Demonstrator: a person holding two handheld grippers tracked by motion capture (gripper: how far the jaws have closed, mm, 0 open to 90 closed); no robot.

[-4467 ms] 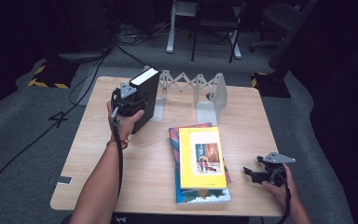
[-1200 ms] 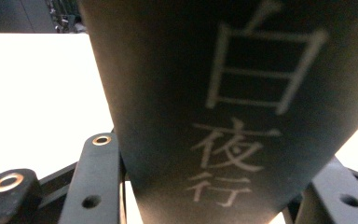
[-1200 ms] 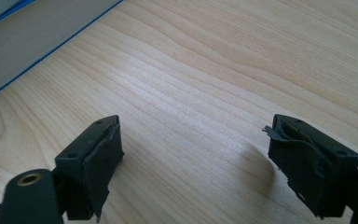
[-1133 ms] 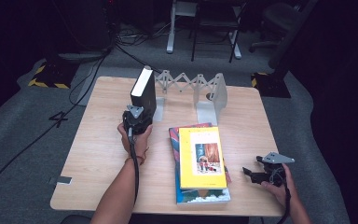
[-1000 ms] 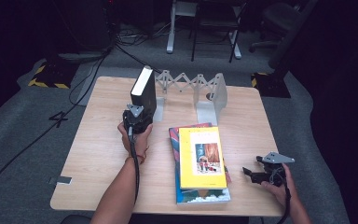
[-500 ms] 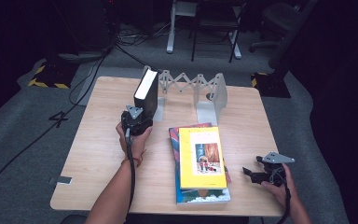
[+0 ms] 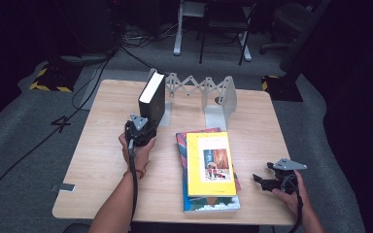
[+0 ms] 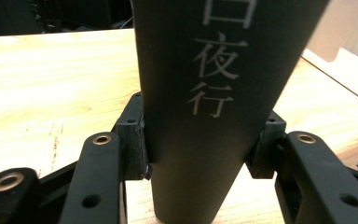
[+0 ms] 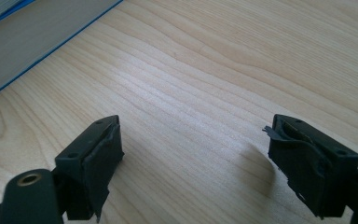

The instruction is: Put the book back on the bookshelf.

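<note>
A thick black book (image 7: 153,97) stands upright on the wooden table (image 7: 102,145), just left of a white folding rack (image 7: 209,90). My left gripper (image 7: 143,131) is shut on its lower end. In the left gripper view both pads (image 8: 135,140) press on the sides of the black book (image 8: 214,93), whose spine bears pale characters. These jaws have just been closing, with the book between them. My right gripper (image 7: 260,179) rests near the table's front right edge. In the right gripper view it (image 9: 193,154) stands open over bare wood with nothing between its fingers.
A stack of flat books (image 7: 209,165), yellow cover on top, lies in the middle between the two hands. The pale page edge of that stack (image 9: 23,42) shows near my right gripper. Chairs, cables and dark floor surround the table.
The black book, held tilted several seconds ago, now stands upright and has shifted slightly right toward the rack with my left hand. The right gripper has not moved.
</note>
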